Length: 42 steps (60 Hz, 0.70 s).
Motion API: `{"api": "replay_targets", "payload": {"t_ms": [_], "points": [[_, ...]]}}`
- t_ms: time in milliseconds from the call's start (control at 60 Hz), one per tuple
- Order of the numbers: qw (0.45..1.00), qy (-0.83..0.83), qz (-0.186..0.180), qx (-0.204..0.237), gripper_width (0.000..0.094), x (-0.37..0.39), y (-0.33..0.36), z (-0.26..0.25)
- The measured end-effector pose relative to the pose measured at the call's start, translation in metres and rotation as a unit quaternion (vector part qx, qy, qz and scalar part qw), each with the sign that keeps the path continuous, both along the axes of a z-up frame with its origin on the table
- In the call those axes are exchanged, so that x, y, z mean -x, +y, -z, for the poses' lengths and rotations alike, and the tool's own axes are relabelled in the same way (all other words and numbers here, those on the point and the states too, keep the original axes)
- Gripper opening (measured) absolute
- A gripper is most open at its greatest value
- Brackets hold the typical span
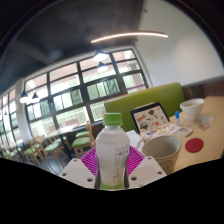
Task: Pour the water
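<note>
Right now you are holding a water bottle [112, 150] in the hand-held gripper [112, 172], with both purple pads [88, 163] pressing on its sides, so the grip is looking closed on it. The bottle is standing roughly upright between the fingers, and its green cap [113, 119] is looking as if it is still sitting on top, though that is hard to be sure of from this angle. Just beside the bottle, slightly ahead of the fingers, a paper cup [162, 152] is waiting on the tabletop [205, 128], its mouth facing up; whether it is holding any liquid is not showing. Beyond it a white bowl [191, 107] and a red coaster [194, 145] are lying further along the tabletop.

Judging from this, you are only at the carrying stage: the bottle is picked up and nothing is tipping yet. Opening the cap if it is on, bringing the neck over the cup and tilting are all remaining.
</note>
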State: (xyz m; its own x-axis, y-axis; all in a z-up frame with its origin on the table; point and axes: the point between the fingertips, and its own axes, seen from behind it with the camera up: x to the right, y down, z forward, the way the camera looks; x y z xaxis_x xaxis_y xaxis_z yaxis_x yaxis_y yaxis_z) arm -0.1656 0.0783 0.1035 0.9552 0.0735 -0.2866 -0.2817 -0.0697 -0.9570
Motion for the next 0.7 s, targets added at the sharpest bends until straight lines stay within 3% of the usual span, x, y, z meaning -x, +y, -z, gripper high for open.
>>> {"api": "replay_targets", "payload": {"t_ms": [150,250,367,583,700], "points": [[0.952,0.305,-0.024,0.022,0.0316,0.003,-0.006,-0.041],[0.865,0.494,-0.077,0.041,0.0314,-0.012,0.011,-0.043],[0.74,0.663,-0.103,0.052,0.0315,-0.017,0.005,-0.055],[0.59,0.798,-0.11,0.059,0.0314,-0.026,0.001,-0.078],[0.556,0.823,-0.1,0.062,0.0315,-0.031,0.003,-0.075]]}}
